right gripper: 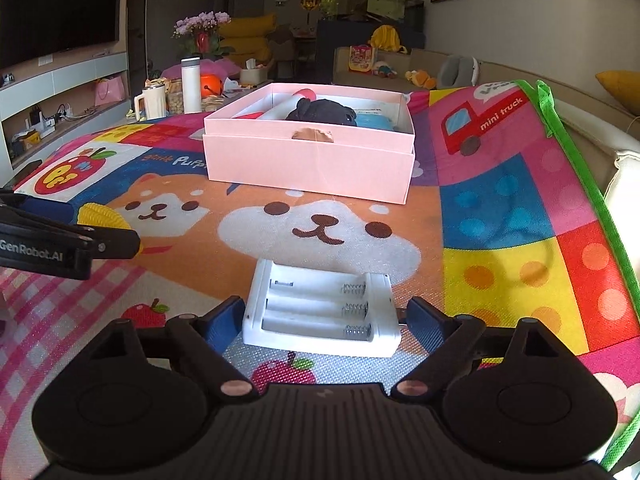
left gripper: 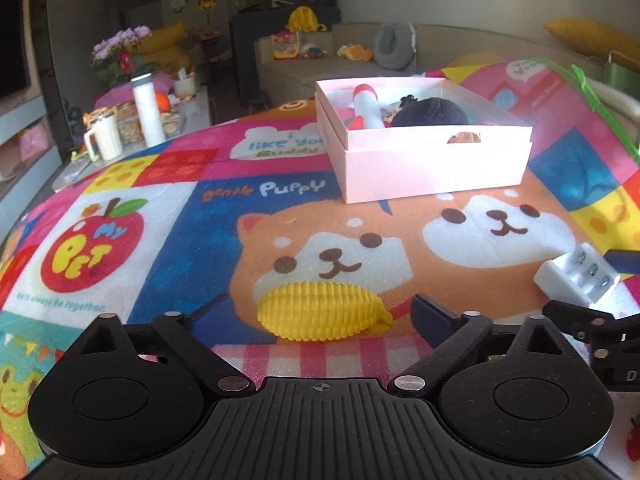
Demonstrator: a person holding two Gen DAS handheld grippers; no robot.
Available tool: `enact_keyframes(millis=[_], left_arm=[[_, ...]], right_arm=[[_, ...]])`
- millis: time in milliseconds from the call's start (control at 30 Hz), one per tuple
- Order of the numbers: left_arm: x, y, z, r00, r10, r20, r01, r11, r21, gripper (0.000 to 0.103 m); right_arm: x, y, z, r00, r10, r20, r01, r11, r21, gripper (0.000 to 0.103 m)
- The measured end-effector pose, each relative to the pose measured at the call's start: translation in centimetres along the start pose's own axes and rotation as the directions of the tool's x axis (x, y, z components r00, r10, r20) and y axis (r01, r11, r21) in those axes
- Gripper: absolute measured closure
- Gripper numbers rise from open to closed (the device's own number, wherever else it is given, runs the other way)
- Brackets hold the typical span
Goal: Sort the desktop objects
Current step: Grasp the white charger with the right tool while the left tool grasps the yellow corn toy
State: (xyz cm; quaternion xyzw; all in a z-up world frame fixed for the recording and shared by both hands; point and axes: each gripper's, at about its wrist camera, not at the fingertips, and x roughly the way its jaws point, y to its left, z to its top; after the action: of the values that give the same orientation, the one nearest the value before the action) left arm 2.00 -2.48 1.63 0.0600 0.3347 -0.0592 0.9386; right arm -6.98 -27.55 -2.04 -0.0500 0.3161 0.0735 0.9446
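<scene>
My left claw (left gripper: pixel 320 312) is wide open and holds nothing. The yellow toy corn (left gripper: pixel 322 312) lies on the colorful play mat (left gripper: pixel 180 232) right between its fingers, but they do not touch it. My right claw (right gripper: pixel 322 320) is wide open too. The white battery holder (right gripper: pixel 320 312) lies flat on the mat between its fingers. Its three slots face up, and I can see the little springs. The fingers sit just beside its two ends, and I cannot tell if they touch it.

Farther back on the mat stands the pink box (right gripper: pixel 308 160) with its top open. Inside are a black plush toy (right gripper: pixel 322 110), a white tube (left gripper: pixel 366 110) with a red end, and something blue (right gripper: pixel 372 122). Past the mat stand a white bottle (left gripper: pixel 148 110) and a cream mug (left gripper: pixel 104 140).
</scene>
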Motion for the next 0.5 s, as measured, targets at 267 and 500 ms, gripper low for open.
enact_keyframes(millis=[267,500], left_arm=[[0.0,0.3,-0.3,1.0,0.0,-0.004,0.0,1.0,0.001,0.03],[-1.6,0.3,-1.4,1.0,-0.027,0.004,0.027,1.0,0.004,0.031]], right_arm=[[0.4,-0.6,0.2,1.0,-0.012,-0.025,0.014,0.998,0.062,0.008],[0.4,-0.4,0.2,0.999,-0.029,-0.03,0.03,0.998,0.056,0.007]])
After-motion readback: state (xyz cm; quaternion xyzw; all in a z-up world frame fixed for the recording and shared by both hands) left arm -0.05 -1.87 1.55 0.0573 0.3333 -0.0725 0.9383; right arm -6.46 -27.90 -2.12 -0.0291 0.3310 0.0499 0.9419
